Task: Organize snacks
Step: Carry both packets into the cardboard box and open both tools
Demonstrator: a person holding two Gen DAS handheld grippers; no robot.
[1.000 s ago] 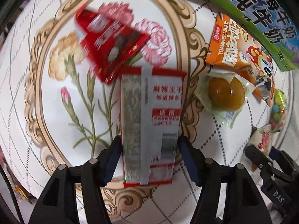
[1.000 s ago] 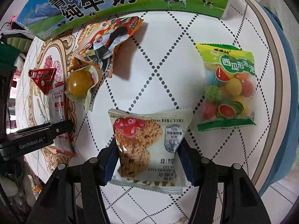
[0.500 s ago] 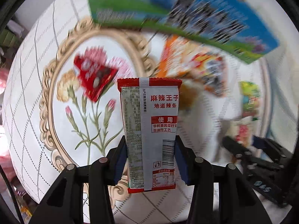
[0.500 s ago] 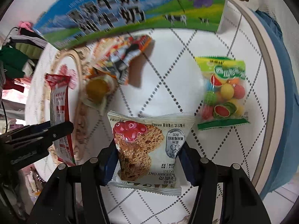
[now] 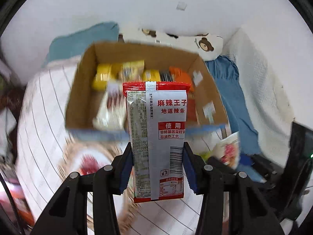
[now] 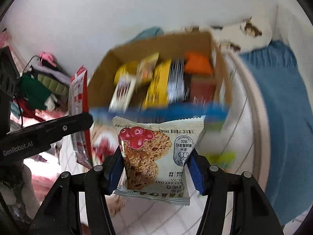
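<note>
Between each claw's pads [image 5: 125,168], a snack packet [image 5: 156,137] stands clamped.

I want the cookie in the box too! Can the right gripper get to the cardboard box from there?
Probably yes. The right gripper, shut on the cranberry oat cookie packet, faces the cardboard box's open top, and nothing lies between them.

My left gripper [image 5: 158,168] holds the spicy strip packet [image 5: 156,137] upright between its fingers, in front of the cardboard box [image 5: 82,90]. My right gripper [image 6: 155,171] holds the cranberry oat cookie packet [image 6: 156,156] before the same box. Snack packets [image 6: 158,82] stand side by side inside it. The left gripper lies to the left of the right one.
</note>
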